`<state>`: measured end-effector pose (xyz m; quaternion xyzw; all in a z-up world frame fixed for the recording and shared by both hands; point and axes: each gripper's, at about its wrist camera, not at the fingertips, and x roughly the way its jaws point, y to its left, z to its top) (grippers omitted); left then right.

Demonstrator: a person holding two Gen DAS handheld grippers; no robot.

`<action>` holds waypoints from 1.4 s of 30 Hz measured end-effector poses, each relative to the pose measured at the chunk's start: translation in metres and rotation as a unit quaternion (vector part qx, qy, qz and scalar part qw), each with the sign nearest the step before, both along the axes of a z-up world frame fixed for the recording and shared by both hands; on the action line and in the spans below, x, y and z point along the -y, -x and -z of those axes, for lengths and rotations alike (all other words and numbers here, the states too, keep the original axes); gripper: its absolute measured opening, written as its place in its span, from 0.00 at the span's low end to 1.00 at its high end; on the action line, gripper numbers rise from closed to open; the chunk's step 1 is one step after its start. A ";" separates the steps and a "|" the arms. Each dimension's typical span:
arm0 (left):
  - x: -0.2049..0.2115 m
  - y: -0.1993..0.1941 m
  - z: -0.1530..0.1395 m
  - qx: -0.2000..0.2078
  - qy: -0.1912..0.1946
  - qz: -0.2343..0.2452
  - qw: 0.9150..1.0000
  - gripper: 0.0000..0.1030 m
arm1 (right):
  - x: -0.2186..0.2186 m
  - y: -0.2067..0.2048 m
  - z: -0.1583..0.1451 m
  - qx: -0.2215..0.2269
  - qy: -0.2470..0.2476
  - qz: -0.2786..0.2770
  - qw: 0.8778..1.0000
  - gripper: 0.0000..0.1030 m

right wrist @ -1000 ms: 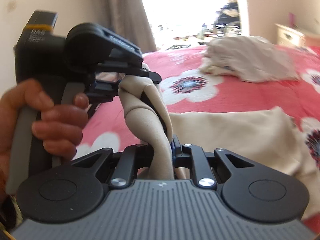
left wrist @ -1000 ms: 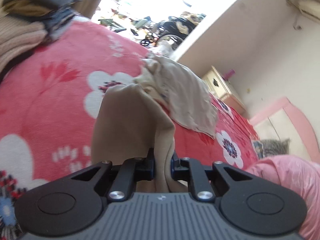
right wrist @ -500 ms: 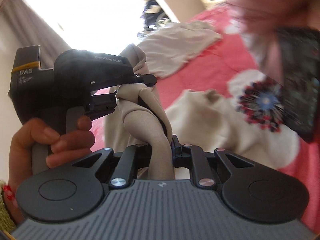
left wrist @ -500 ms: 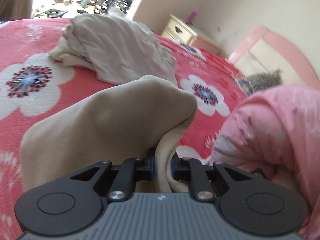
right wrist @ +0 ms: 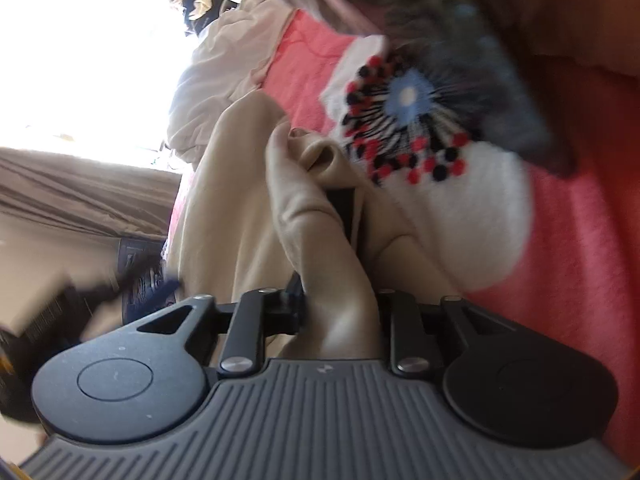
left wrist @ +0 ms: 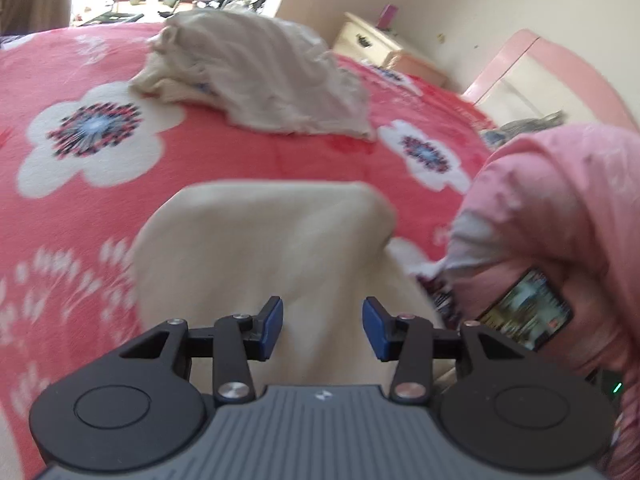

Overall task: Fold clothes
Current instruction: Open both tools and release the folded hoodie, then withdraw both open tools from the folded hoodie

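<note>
My left gripper (left wrist: 322, 330) opening, pads apart over beige garment (left wrist: 264, 248) on red floral bedspread (left wrist: 240, 152). My right gripper (right wrist: 340, 308) opening, beige fold between its fingers. Second garment (left wrist: 260, 76) well beyond.

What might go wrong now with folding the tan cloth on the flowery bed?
1. The left hand-held gripper is opening with no cloth pinched, so the tan cloth may slump out of its fold.
2. A bunch of cloth sits between the opening jaws of the right hand-held gripper; it might snag and drag.
3. The phone beside the cloth could get bumped.
</note>
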<state>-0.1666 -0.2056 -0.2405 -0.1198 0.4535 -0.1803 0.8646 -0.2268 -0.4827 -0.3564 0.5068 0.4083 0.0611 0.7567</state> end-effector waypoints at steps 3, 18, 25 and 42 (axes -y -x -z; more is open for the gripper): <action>-0.015 0.022 0.003 0.002 -0.007 -0.015 1.000 0.44 | 0.006 0.004 -0.014 0.007 0.036 -0.014 0.999 0.28; -0.002 0.074 0.028 0.067 -0.092 0.007 0.994 0.52 | -0.078 -0.010 -0.091 0.172 0.447 -0.207 0.853 0.27; 0.002 0.084 0.029 0.088 -0.110 0.026 0.990 0.51 | -0.081 -0.035 -0.055 0.102 0.474 -0.290 0.825 0.25; -0.023 0.094 0.048 0.082 -0.061 -0.021 0.995 0.53 | -0.100 -0.159 -0.048 0.127 0.428 -0.229 0.865 0.27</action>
